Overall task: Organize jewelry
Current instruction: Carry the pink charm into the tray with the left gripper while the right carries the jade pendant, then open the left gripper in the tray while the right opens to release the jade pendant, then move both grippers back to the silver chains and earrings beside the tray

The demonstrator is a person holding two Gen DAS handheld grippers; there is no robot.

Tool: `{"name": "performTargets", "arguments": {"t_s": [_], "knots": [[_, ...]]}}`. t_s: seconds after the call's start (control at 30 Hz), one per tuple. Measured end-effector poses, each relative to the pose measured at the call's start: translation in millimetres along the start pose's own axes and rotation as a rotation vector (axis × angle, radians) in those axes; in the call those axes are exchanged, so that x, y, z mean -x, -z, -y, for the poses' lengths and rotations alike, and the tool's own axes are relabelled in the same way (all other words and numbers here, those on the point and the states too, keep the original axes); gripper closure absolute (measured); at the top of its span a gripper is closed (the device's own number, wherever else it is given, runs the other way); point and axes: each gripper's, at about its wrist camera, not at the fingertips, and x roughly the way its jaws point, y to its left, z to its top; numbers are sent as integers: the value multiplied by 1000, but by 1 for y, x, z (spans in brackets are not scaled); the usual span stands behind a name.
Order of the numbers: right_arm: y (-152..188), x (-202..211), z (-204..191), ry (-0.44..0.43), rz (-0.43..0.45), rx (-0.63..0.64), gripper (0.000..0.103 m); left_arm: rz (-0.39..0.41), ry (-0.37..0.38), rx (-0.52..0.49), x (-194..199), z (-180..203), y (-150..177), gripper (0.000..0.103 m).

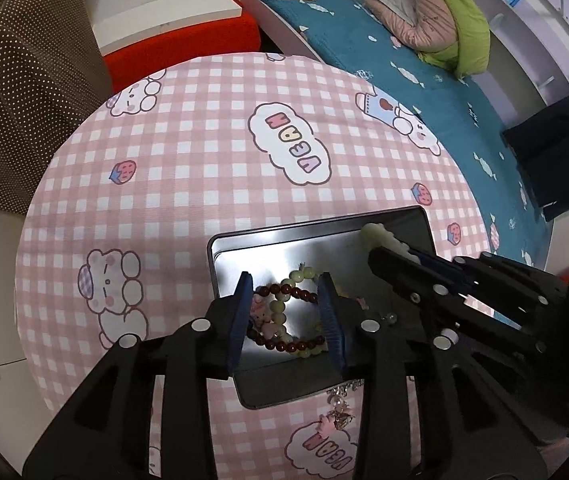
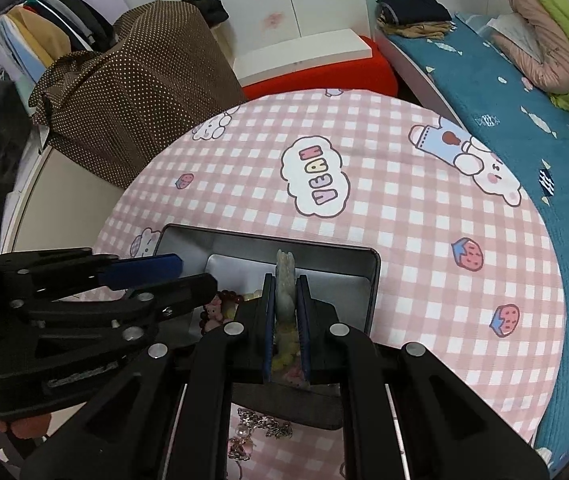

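Note:
A metal tin (image 1: 224,256) (image 2: 370,276) sits on the pink checked tablecloth. Inside lie a dark red bead bracelet (image 1: 288,291) and a pale green bead bracelet (image 1: 302,274), with small pink charms. My left gripper (image 1: 286,284) is open, its jaws straddling the bracelets just above the tin. My right gripper (image 2: 285,280) is shut on a pale green bead bracelet (image 2: 285,276) and holds it over the tin; it shows in the left wrist view (image 1: 382,240) at the tin's far right. A silver chain with pink charms (image 2: 256,428) (image 1: 338,412) lies on the cloth in front of the tin.
The round table (image 1: 204,140) is ringed by a brown dotted cloth heap (image 2: 132,80), a red stool with a white box (image 2: 308,56) and a bed with teal cover (image 2: 524,120) carrying folded clothes and a jacket.

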Motion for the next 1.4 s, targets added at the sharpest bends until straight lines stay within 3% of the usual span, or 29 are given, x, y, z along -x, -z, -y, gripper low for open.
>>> {"name": "performTargets", "arguments": {"t_s": [0.57, 0.87, 0.93, 1.0, 1.07, 1.4], "knots": [[4, 11, -4, 15, 19, 3, 91, 37, 6, 16, 27, 2, 16, 55], [13, 35, -2, 24, 69, -14, 89, 69, 2, 5, 43, 12, 26, 55], [16, 42, -2, 26, 82, -18, 83, 76, 1, 0, 47, 16, 30, 54], [20, 50, 0, 39, 99, -27, 65, 84, 3, -4, 51, 19, 35, 50], [25, 57, 3, 52, 120, -35, 56, 89, 6, -7, 55, 22, 41, 49], [62, 78, 27, 141, 134, -87, 26, 32, -6, -4, 49, 30, 82, 41]]}}
